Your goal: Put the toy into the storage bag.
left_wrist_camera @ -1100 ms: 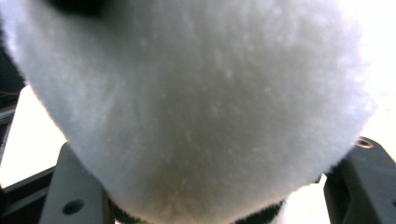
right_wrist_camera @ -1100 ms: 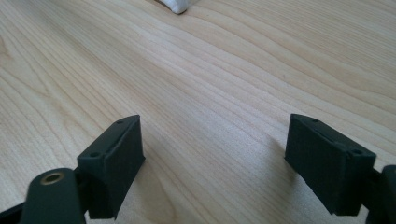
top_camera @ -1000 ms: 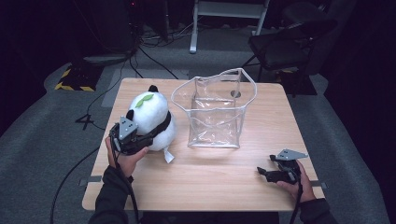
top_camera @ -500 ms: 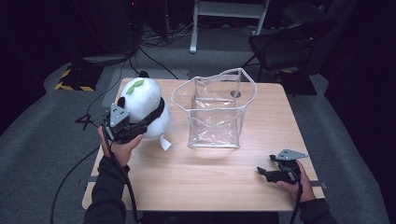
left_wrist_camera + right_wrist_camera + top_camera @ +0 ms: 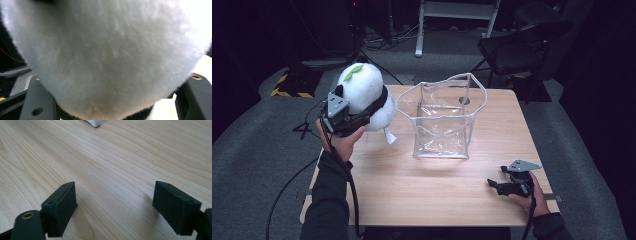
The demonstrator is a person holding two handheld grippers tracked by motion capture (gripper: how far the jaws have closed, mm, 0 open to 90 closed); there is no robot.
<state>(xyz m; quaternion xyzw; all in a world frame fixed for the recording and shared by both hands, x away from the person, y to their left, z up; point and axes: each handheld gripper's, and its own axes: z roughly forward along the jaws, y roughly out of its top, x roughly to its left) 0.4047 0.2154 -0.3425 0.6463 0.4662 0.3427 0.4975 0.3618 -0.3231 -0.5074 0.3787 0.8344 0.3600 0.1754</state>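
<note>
Panda (image 5: pixel 364 95) held clear above the tabletop's (image 5: pixel 422 195) left edge, pinched in the left gripper (image 5: pixel 343 119). Clear bag (image 5: pixel 443 117), mouth up, stands just to its right. Right gripper (image 5: pixel 504 186) rests spread, empty, well apart.

Left gripper (image 5: pixel 354 119) held raised above the table's left edge, jaws clamped on something soft, forearm (image 5: pixel 329 200) reaching up from below. Right gripper (image 5: pixel 501 185) laid low near the front right corner, jaws spread wide with nothing between them.
</note>
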